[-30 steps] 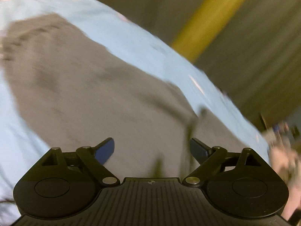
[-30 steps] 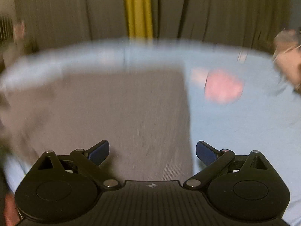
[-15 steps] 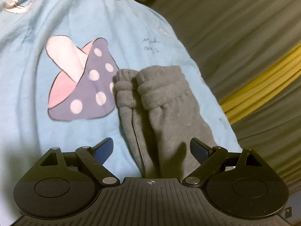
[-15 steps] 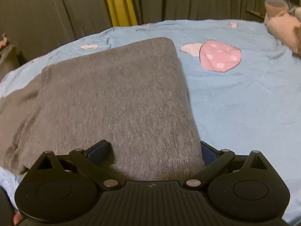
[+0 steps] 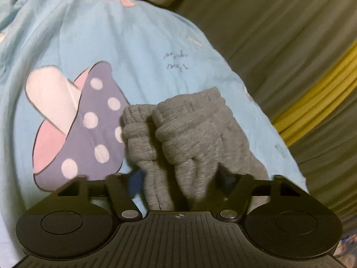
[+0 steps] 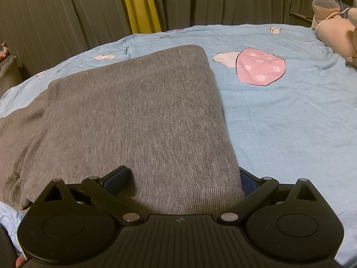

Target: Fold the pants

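Note:
Grey knit pants lie on a light blue bed sheet. In the left wrist view their two ribbed cuffs point(image 5: 185, 131) lie side by side, and my left gripper point(image 5: 178, 178) is closing around the leg ends, which bunch between the blurred fingers. In the right wrist view the wide folded part of the pants point(image 6: 133, 116) lies flat. My right gripper point(image 6: 180, 178) is open, with one finger on top of the cloth and the other at its right edge near the waist corner.
The sheet point(image 6: 290, 120) has a pink mushroom print point(image 6: 258, 68) and a purple one point(image 5: 89, 129). Plush toys point(image 6: 334, 33) sit at the far right. Grey and yellow curtains point(image 6: 142, 2) hang beyond the bed's edge.
My left gripper swung from the wide part of the pants to the cuffs, moved in, and its fingers are closing on the leg ends. My right gripper settled at the waist corner and stays open.

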{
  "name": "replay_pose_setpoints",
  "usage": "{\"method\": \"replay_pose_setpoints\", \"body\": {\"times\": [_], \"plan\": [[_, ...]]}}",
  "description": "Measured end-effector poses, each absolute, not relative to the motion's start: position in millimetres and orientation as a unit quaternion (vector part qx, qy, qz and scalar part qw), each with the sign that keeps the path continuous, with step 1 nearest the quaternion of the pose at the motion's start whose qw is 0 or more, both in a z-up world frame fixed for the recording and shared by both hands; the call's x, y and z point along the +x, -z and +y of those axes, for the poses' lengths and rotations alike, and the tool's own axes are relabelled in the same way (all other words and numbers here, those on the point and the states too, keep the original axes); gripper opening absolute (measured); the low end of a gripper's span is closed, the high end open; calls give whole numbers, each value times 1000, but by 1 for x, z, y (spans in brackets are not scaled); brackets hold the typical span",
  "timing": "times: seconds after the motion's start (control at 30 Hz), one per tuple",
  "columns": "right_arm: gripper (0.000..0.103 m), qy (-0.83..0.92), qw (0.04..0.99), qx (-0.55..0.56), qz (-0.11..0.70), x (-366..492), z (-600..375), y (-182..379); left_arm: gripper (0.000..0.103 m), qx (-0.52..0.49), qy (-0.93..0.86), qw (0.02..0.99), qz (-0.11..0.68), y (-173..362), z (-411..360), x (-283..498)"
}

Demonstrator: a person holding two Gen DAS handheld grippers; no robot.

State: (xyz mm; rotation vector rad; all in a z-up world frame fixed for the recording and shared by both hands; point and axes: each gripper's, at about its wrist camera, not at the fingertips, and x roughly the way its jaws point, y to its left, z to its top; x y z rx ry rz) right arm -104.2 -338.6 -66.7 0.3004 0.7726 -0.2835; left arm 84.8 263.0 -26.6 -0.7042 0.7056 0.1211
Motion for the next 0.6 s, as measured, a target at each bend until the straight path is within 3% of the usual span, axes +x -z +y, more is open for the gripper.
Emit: {"method": "replay_pose_setpoints", "body": {"times": [0.03,0.1,0.13,0.17,0.23,0.3,0.37,0.6], "plan": [[99,137,906,146,374,-104,-339,67,49,-323,-51,885,331,26,261,84],[99,137,906,146,374,-104,-339,67,48,-313,-43,892,325,27,260,83],[99,137,906,146,373,-104,-339,67,50,-316,-46,889,327,29,260,84],[99,136,906,146,373,-104,-340,67,60,-324,-49,885,332,30,262,85],[99,136,906,147,373,-104,-340,67,64,-344,-62,873,340,34,263,90],[99,136,906,147,373,-104,-340,67,50,-337,-75,875,340,27,258,92],[99,136,905,150,374,-104,-341,66,30,-301,-68,892,330,14,247,90],[99,143,907,176,355,-113,-349,59,22,-179,-26,956,229,-69,178,63]]}}
